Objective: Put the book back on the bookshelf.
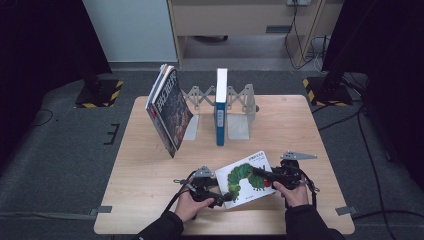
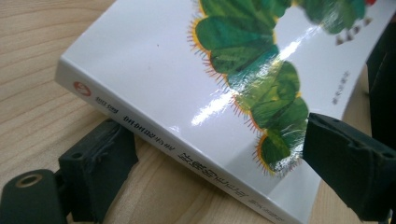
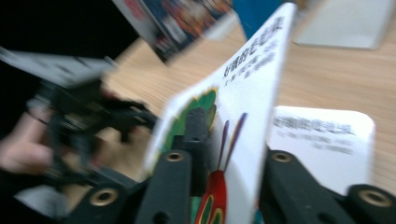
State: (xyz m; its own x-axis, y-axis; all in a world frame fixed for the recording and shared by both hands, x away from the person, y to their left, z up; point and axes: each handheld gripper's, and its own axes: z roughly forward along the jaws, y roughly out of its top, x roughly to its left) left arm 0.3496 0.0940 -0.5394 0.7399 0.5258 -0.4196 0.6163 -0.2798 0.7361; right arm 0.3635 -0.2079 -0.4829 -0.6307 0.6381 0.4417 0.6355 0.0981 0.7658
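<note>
A white caterpillar picture book (image 1: 247, 177) lies near the desk's (image 1: 140, 165) front edge, right of centre, its front cover lifted. The right tool (image 1: 263, 174) is clenched on that cover's edge, one jaw on each face. The left tool (image 1: 223, 198) has its jaws spread, one under the spine corner, one over the cover. Along the back edge, an expanding metal book rack (image 1: 240, 107) holds an upright blue book (image 1: 220, 107); dark-covered books (image 1: 169, 107) lean at its left end.

Even, soft overhead light covers the wooden table (image 1: 150, 190) in the high view, with dark corners around it. White glare streaks the glossy caterpillar book (image 2: 154, 70) in the left gripper view. The right gripper view is motion-blurred throughout.
</note>
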